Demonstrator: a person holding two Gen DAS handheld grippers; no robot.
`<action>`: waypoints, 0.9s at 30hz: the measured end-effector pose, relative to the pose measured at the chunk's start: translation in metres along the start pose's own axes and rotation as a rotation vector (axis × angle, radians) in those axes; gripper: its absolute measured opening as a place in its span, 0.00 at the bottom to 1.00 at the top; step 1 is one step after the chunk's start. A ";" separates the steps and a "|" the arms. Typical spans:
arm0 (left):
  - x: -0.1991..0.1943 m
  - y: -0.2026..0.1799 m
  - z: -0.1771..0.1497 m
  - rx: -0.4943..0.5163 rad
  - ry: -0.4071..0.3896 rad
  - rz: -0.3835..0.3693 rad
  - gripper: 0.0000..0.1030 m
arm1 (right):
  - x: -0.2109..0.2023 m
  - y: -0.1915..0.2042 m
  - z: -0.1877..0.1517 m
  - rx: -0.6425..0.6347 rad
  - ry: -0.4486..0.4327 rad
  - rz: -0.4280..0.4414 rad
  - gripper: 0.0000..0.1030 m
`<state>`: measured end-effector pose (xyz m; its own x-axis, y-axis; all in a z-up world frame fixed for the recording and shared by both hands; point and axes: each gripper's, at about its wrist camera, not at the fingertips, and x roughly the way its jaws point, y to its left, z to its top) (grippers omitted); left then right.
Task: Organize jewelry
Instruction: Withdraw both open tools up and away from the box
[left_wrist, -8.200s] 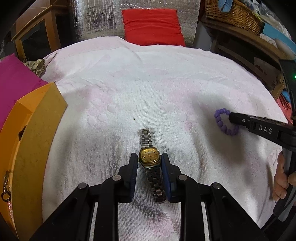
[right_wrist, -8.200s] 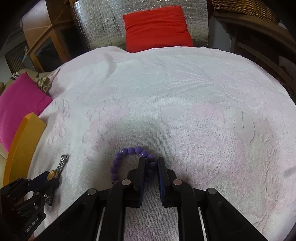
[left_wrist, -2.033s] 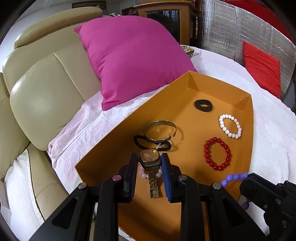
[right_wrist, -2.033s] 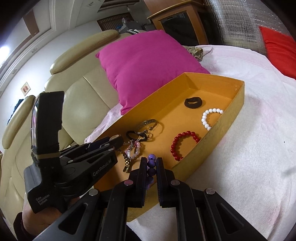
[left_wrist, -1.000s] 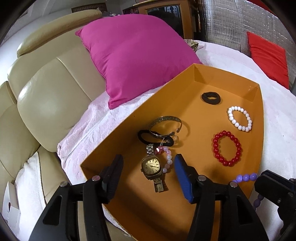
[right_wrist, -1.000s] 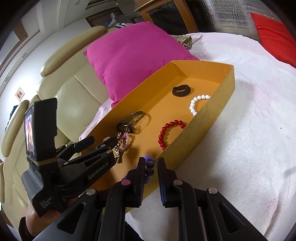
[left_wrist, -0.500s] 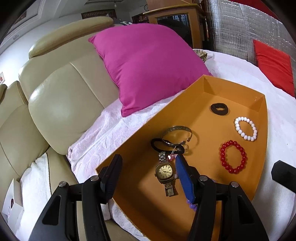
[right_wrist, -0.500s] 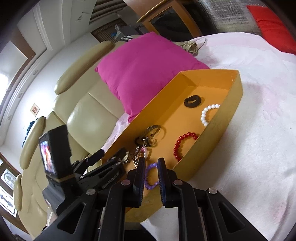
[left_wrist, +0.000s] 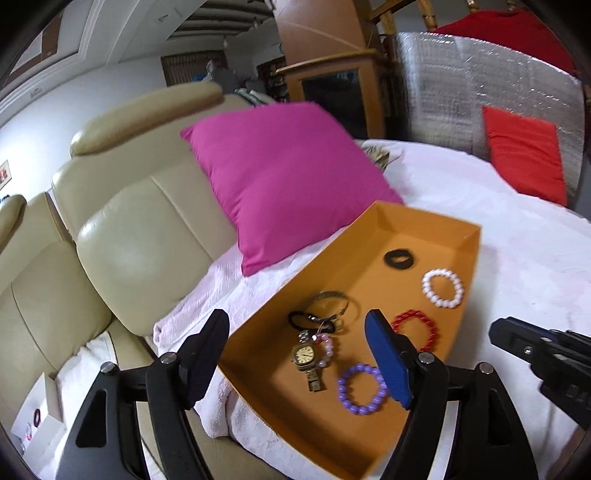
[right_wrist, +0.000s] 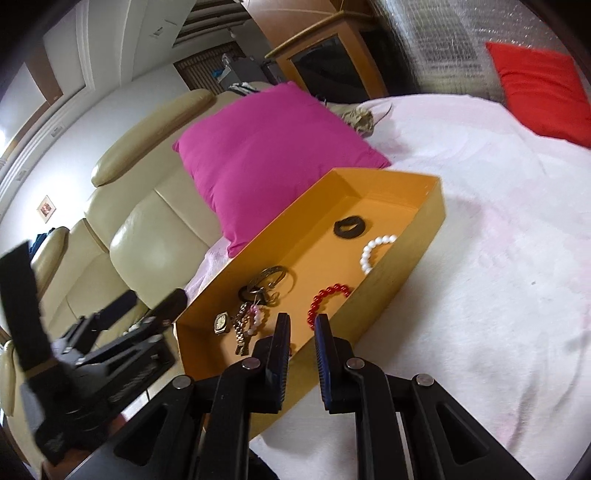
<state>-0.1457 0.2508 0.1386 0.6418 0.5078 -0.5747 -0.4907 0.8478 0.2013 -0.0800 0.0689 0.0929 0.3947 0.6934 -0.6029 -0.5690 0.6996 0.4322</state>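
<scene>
Your left gripper (left_wrist: 297, 356) hangs above the near end of the orange box (left_wrist: 373, 232) with its jaws spread wide and nothing between them. Your right gripper (right_wrist: 302, 354) sits over the box's near wall, jaws parted a little and empty.

In the left wrist view, the watch (left_wrist: 306, 357) lies flat on the box floor between the left fingers. The purple bracelet (left_wrist: 361, 388) lies just beside it at about 4 o'clock. A pink bead bracelet (left_wrist: 327, 347) touches the watch's upper side.

From the watch, the red bracelet (left_wrist: 415, 329) is at 2 o'clock. The white bracelet (left_wrist: 442, 288) and a black band (left_wrist: 399, 259) lie farther up the box. A metal bangle (left_wrist: 330, 303) overlaps a black tie at 12 o'clock.

The box rests on a pale towel (right_wrist: 498, 258), beside a magenta cushion (left_wrist: 284, 177).
</scene>
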 end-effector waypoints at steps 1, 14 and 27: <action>-0.007 -0.001 0.002 0.001 -0.008 0.001 0.74 | -0.007 0.000 0.001 -0.009 -0.012 -0.011 0.15; -0.103 0.012 0.015 -0.049 -0.070 0.078 0.75 | -0.118 0.018 0.001 -0.101 -0.183 -0.165 0.67; -0.174 0.034 0.007 -0.029 -0.170 0.089 0.75 | -0.179 0.073 -0.028 -0.172 -0.157 -0.263 0.67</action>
<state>-0.2696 0.1927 0.2510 0.6846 0.6010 -0.4126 -0.5649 0.7951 0.2208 -0.2125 -0.0093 0.2136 0.6424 0.5209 -0.5622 -0.5414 0.8276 0.1481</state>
